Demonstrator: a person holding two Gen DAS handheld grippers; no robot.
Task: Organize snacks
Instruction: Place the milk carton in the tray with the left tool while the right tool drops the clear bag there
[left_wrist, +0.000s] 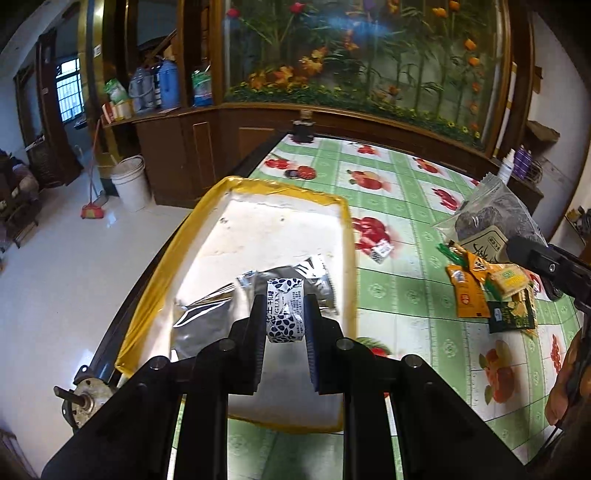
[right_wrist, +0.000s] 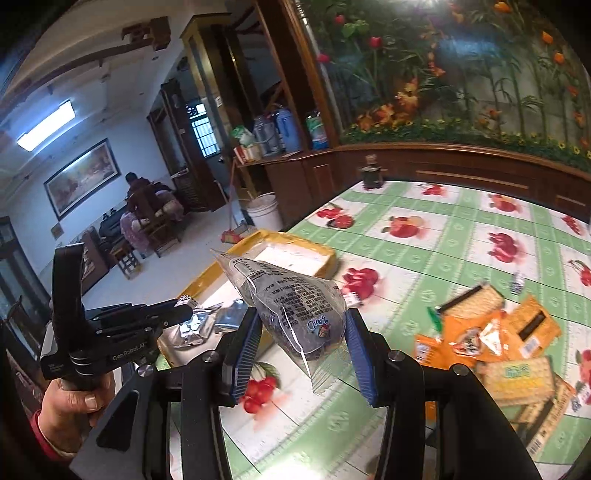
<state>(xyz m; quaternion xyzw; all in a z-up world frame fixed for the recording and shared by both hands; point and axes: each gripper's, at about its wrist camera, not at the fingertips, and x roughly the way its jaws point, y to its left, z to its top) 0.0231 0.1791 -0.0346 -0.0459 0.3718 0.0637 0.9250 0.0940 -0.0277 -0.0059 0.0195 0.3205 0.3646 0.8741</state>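
My left gripper (left_wrist: 285, 314) is shut on a small white packet with a dark leaf pattern (left_wrist: 284, 308) and holds it over the yellow-rimmed white tray (left_wrist: 159, 291). Silver foil packets (left_wrist: 207, 317) lie in the tray below it. My right gripper (right_wrist: 301, 332) is shut on a clear bag of dark snacks (right_wrist: 291, 306) and holds it above the table, right of the tray (right_wrist: 325, 254). The left gripper (right_wrist: 184, 308) also shows in the right wrist view, over the foil packets (right_wrist: 195, 326). The clear bag also shows in the left wrist view (left_wrist: 491, 210).
A pile of orange, green and cracker packets (right_wrist: 498, 339) lies on the fruit-pattern tablecloth (right_wrist: 424, 254) at the right; it also shows in the left wrist view (left_wrist: 484, 288). A small white packet (left_wrist: 382, 251) lies near the tray. A dark jar (right_wrist: 371, 173) stands at the table's far edge.
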